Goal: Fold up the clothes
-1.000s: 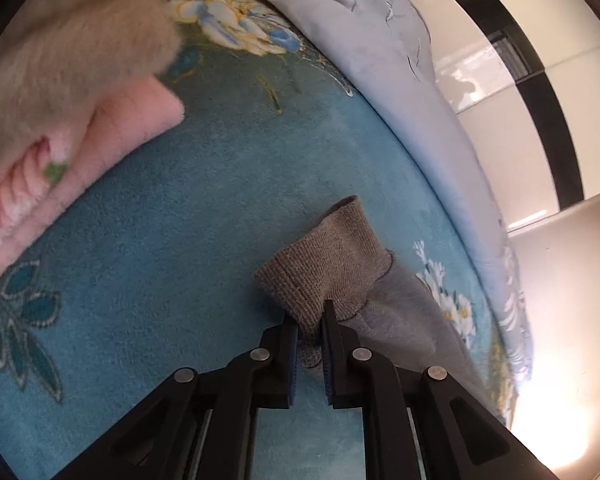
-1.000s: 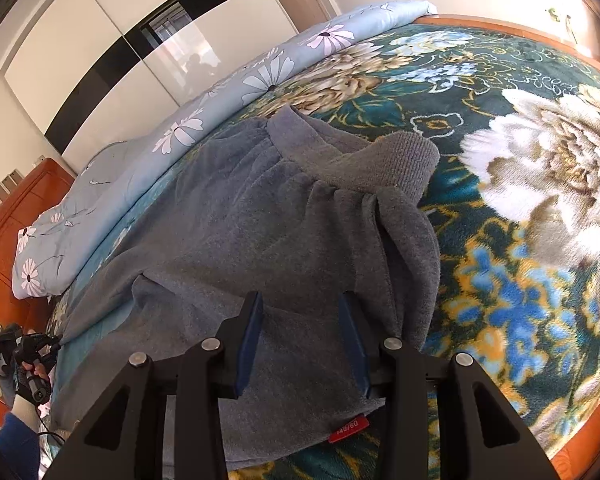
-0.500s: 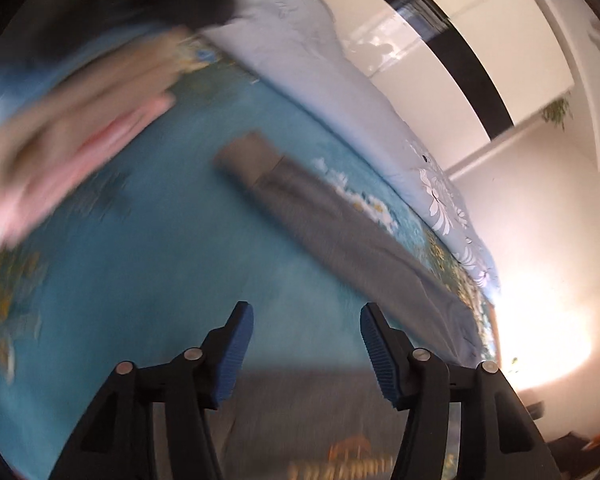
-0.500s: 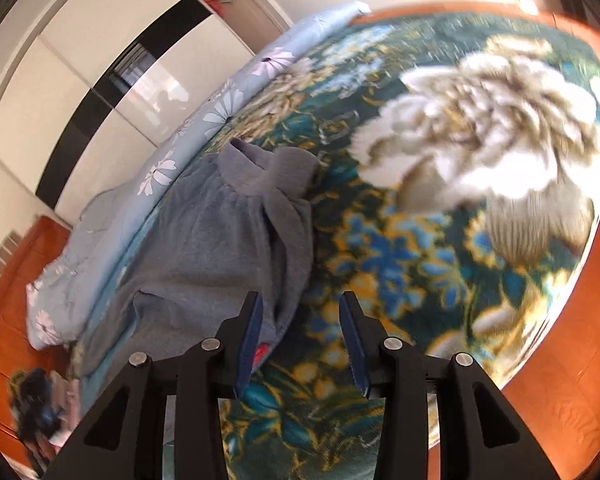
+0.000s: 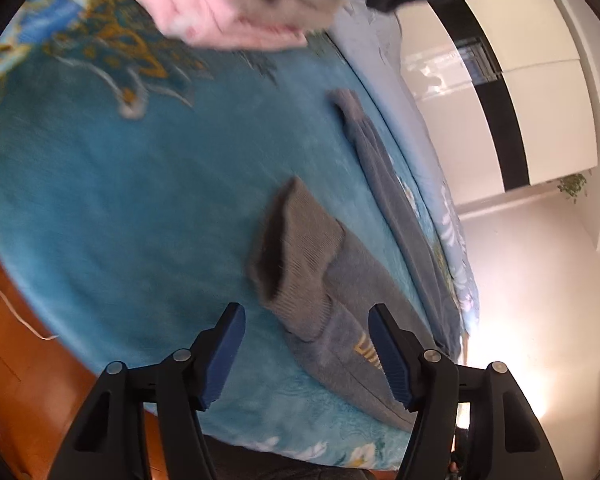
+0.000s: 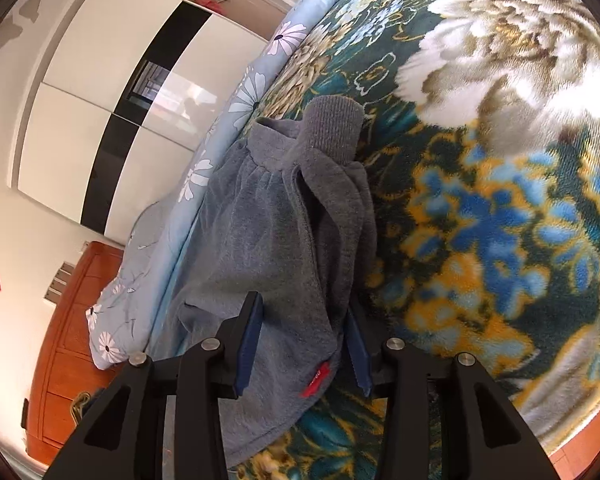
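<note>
Left wrist: left hand-held gripper (image 5: 306, 350) has released the sleeve cuff (image 5: 296, 256).

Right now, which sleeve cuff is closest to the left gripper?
The open cuff just ahead of the left gripper; the other cuff lies flat, farther up the blanket.

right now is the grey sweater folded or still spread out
Partly folded: one sleeve lies turned in over the grey sweater body; the rest lies flat on the blanket.

Bed w/ teal floral blanket (image 5: 112, 200) (image 6: 480, 220) carries everything. Grey sweatpants (image 5: 340, 288) (image 6: 276, 240) lie flat on it, ribbed cuffs showing; pale blue daisy quilt (image 6: 240, 96) runs along far edge. Blurred pink/beige folded pile (image 5: 228, 4) at blanket's far end.
</note>
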The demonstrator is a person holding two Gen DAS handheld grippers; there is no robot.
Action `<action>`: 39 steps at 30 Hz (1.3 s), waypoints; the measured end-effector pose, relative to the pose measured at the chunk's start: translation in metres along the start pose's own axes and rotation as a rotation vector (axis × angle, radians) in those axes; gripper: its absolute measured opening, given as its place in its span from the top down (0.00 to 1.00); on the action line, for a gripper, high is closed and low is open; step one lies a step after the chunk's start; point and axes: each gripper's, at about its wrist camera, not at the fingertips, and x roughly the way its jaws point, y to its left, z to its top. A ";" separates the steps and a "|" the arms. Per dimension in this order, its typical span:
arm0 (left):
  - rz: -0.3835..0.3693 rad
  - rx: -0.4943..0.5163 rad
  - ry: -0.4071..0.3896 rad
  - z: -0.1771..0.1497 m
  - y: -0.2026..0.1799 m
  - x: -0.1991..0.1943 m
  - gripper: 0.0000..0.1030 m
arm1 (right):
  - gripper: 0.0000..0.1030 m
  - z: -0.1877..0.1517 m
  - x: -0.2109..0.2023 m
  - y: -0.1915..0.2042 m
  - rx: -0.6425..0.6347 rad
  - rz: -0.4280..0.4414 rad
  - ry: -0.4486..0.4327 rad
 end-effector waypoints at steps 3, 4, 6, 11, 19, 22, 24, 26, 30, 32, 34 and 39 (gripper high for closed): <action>0.004 0.007 -0.007 -0.001 -0.006 0.017 0.35 | 0.58 0.000 -0.003 -0.005 0.021 0.033 0.002; 0.002 0.014 -0.022 -0.002 -0.008 0.018 0.36 | 0.58 0.001 -0.004 -0.007 0.028 0.044 0.004; -0.010 0.028 -0.050 -0.002 -0.013 0.016 0.40 | 0.58 0.002 -0.004 -0.008 0.031 0.053 0.010; -0.007 0.056 -0.094 0.004 -0.023 0.010 0.86 | 0.65 0.005 -0.005 -0.006 0.016 0.038 -0.005; -0.164 0.138 -0.175 0.046 -0.082 0.000 0.93 | 0.89 0.025 -0.004 0.021 -0.016 0.137 -0.009; -0.212 0.116 -0.219 0.076 -0.104 -0.003 0.94 | 0.90 0.045 0.000 0.047 -0.012 0.204 -0.025; -0.183 0.094 -0.251 0.100 -0.120 0.001 0.94 | 0.90 0.060 0.008 0.068 -0.016 0.230 -0.037; -0.093 0.112 -0.293 0.127 -0.141 0.013 0.94 | 0.90 0.078 0.023 0.091 -0.016 0.232 -0.041; 0.003 0.157 -0.375 0.177 -0.174 0.051 1.00 | 0.90 0.119 0.075 0.130 -0.024 0.185 -0.018; 0.064 0.183 -0.372 0.202 -0.185 0.082 1.00 | 0.90 0.138 0.104 0.146 -0.029 0.151 -0.011; 0.120 0.180 -0.341 0.217 -0.187 0.110 1.00 | 0.90 0.150 0.134 0.158 -0.062 0.083 -0.007; 0.109 0.203 -0.118 0.211 -0.158 0.155 0.99 | 0.89 0.142 0.177 0.157 -0.088 0.016 0.051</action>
